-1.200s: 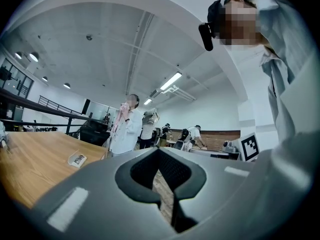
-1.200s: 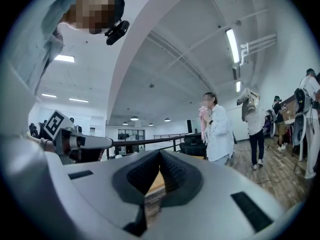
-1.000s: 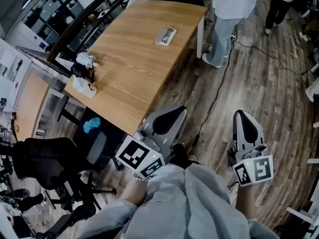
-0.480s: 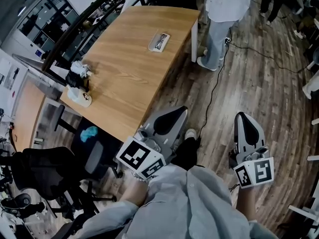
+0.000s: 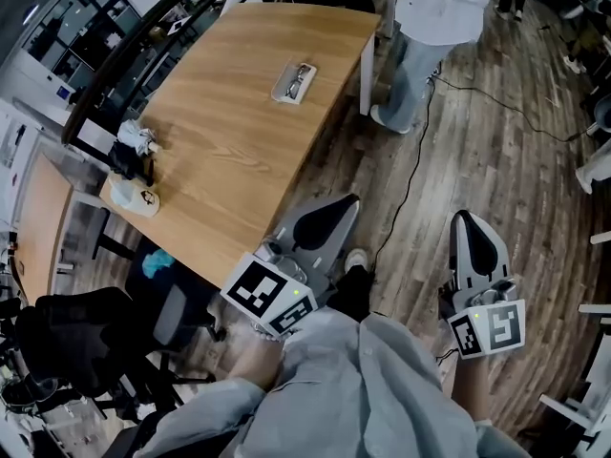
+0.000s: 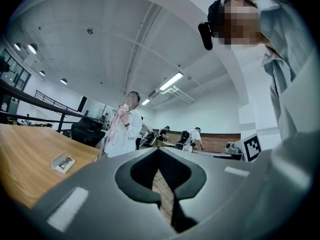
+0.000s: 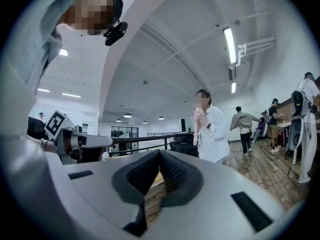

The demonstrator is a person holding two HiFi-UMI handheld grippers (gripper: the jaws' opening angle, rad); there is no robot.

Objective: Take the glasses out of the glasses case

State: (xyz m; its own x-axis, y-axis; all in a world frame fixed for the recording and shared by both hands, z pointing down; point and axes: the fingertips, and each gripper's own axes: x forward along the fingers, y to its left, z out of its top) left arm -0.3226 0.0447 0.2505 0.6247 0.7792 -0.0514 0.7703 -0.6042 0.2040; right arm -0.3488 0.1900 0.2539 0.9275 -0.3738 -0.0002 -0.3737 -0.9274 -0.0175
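Note:
An open white glasses case (image 5: 292,82) with dark glasses in it lies on the far part of the wooden table (image 5: 229,151). It also shows small at the left of the left gripper view, as the case (image 6: 63,162). My left gripper (image 5: 349,203) hangs off the table's near corner, well short of the case, its jaws shut on nothing. My right gripper (image 5: 460,218) is over the wooden floor to the right, also shut and empty. In their own views the left gripper (image 6: 158,150) and right gripper (image 7: 160,153) point up into the room.
A white lump (image 5: 132,198) and dark clutter (image 5: 134,146) sit at the table's left edge. A person in white (image 5: 430,27) stands by the table's far right corner. Office chairs (image 5: 76,332) stand at the lower left. A black cable (image 5: 420,151) runs across the floor.
The table and the case have slid a little left and down in the head view as I move. Both grippers stay shut and in the same place in the view.

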